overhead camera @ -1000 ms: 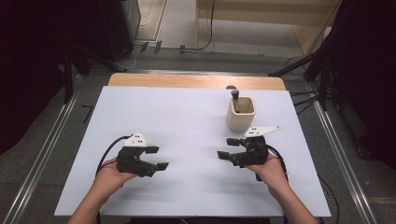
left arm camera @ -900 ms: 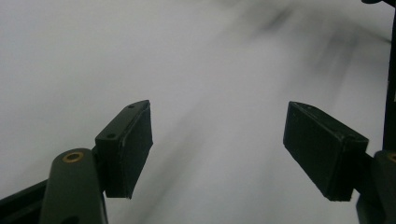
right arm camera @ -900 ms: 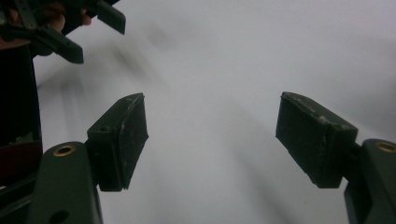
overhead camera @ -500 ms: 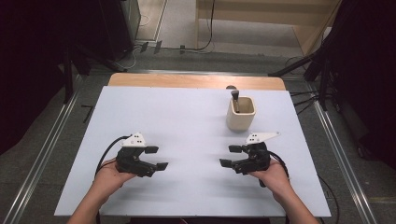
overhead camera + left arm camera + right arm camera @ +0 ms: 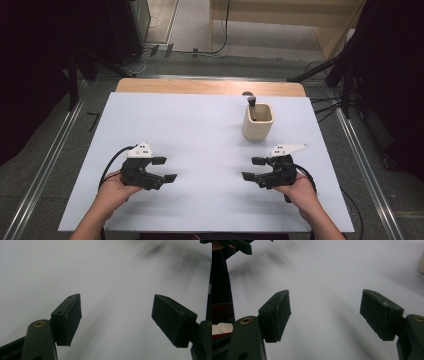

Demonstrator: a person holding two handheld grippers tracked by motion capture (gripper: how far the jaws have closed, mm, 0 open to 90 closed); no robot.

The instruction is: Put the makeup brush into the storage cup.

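Note:
A cream square cup (image 5: 258,121) stands at the back right of the white table top (image 5: 200,135), with a dark brush (image 5: 251,105) upright inside it. My left gripper (image 5: 164,169) rests low at the front left, its jaws wide apart and pointing right; in its own view the pads (image 5: 71,317) have only bare white surface between them. At the front right my right gripper (image 5: 253,168) points left, in front of the cup and apart from it. Its jaws stand open too, nothing between its pads (image 5: 279,313).
A wooden strip (image 5: 210,86) runs along the table's far edge. Metal rails (image 5: 50,145) flank the table on both sides, and cables trail over the floor behind. A corner of the cup (image 5: 421,263) shows at the right edge of the right gripper view.
The right gripper has slid slightly toward the front of the table, away from the cup. The left gripper has stayed where it was.

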